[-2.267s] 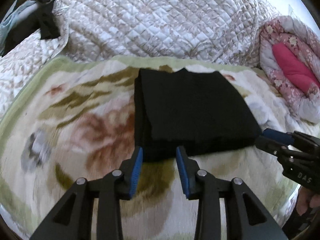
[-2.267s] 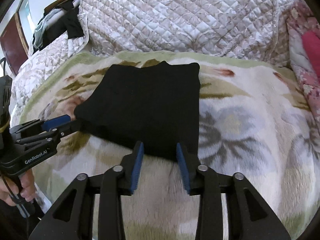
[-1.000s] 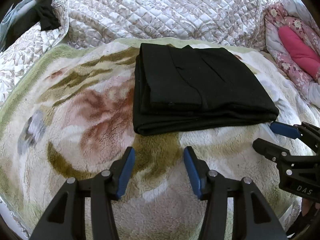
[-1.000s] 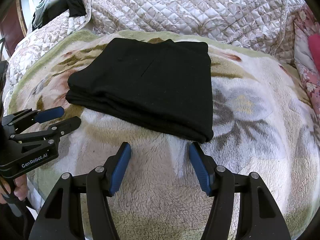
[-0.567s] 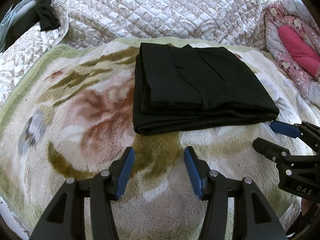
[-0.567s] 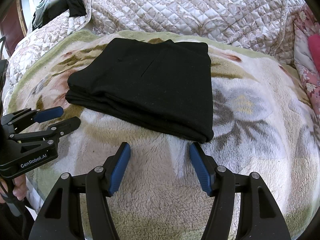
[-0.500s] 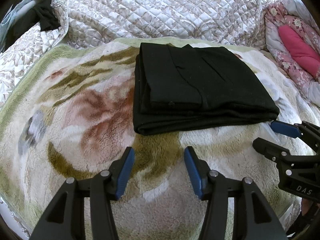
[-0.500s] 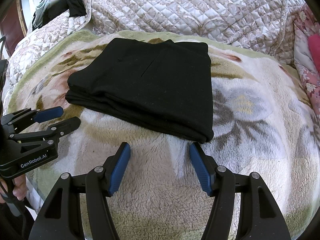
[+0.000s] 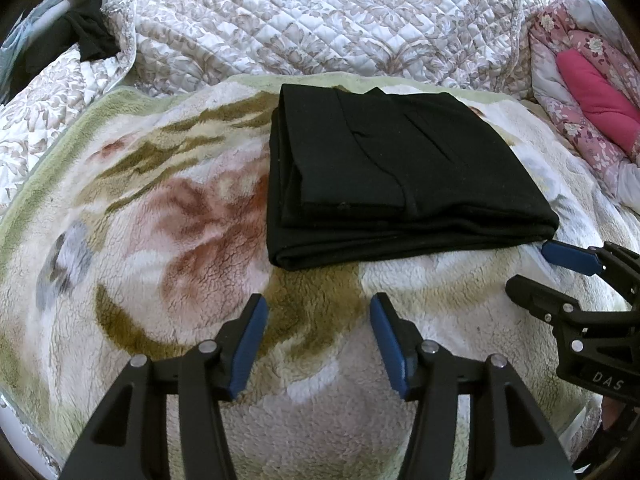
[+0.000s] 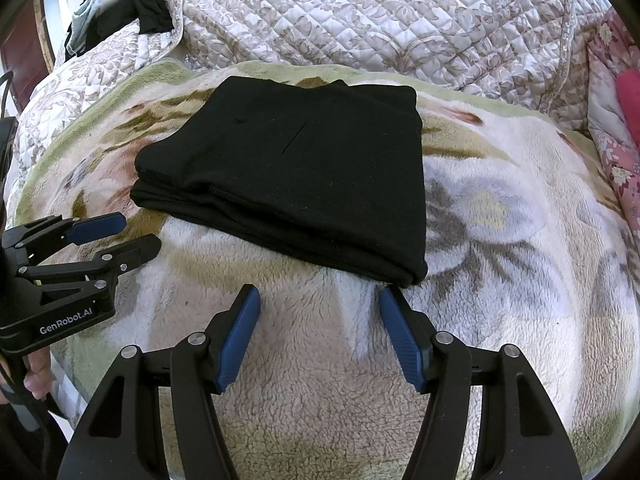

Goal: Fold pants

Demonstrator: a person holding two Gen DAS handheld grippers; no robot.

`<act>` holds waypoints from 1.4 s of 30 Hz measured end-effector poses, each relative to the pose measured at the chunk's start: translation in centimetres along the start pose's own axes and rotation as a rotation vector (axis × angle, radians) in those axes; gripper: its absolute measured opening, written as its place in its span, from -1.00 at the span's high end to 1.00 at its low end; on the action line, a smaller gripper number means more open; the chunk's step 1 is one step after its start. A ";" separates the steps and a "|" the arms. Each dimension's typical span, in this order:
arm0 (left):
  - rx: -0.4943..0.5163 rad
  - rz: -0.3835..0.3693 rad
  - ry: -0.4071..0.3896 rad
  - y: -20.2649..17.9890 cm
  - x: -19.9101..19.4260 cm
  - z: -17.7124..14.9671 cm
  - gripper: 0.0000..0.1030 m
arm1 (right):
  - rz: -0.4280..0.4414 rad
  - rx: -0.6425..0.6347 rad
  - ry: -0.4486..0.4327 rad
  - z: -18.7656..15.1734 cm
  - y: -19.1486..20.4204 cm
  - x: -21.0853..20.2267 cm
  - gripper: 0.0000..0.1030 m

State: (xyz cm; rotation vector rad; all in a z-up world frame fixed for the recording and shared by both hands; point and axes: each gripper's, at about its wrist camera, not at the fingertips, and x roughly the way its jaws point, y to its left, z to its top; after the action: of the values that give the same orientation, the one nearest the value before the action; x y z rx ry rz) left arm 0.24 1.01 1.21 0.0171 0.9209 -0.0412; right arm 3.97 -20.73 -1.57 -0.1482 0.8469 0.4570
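Observation:
The black pants (image 9: 392,172) lie folded in a flat rectangular stack on the fleece blanket (image 9: 160,240); they also show in the right wrist view (image 10: 304,176). My left gripper (image 9: 318,320) is open and empty, hovering just in front of the stack's near left corner. My right gripper (image 10: 318,312) is open and empty, just in front of the stack's near right corner. Each gripper shows in the other's view: the right one (image 9: 536,268) at the right edge, the left one (image 10: 124,232) at the left edge.
A quilted floral bedspread (image 9: 320,20) rises behind the blanket. A pink floral cushion (image 9: 592,96) lies at the far right. Dark clothes (image 10: 120,12) are piled at the back left. The blanket's front edge drops off close to me.
Both grippers let go of the pants' near edge, opened wider and drew back from the stack. In the last half second nothing moved.

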 end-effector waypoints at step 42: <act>-0.003 0.008 0.011 0.1 0.1 -0.2 -0.14 | -0.006 0.001 -0.003 0.0 0.2 0.0 -0.24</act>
State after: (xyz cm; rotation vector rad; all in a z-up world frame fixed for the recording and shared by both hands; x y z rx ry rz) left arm 0.13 1.14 1.02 0.0184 0.9321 -0.0319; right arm 3.89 -20.58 -1.63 -0.1490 0.8438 0.4510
